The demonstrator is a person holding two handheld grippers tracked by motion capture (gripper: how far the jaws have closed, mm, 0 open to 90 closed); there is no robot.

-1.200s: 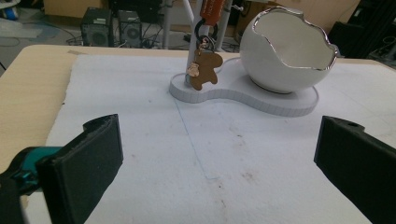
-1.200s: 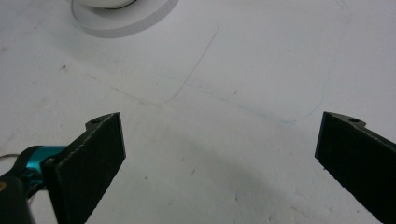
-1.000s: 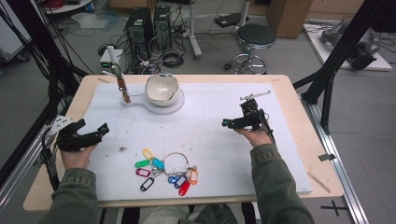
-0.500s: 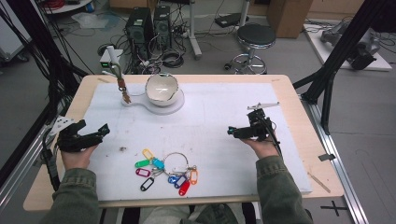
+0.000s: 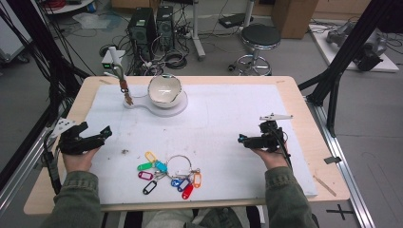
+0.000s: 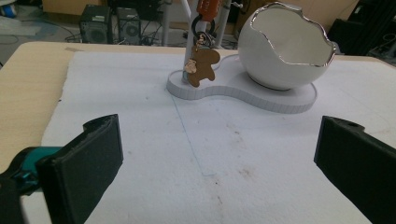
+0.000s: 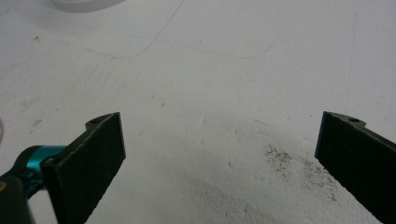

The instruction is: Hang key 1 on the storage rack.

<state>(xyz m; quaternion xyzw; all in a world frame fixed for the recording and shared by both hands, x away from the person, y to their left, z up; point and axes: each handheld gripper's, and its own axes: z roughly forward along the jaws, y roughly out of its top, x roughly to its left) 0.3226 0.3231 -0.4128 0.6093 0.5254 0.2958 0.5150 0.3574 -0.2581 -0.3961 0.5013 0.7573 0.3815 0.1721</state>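
— Where are your grippers?
— My left gripper (image 5: 97, 136) and right gripper (image 5: 246, 140) hover over the white surface (image 5: 228, 114), both with jaws spread wide, holding nothing.
— And the key tags?
— The key tags (image 5: 168, 172) lie between them, near my edge.

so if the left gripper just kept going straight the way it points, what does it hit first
Probably the white stand base, around the post where the brown bear charm hangs, with the eggshell bowl just to the right. Only bare white mat lies before it; depth is hard to judge.
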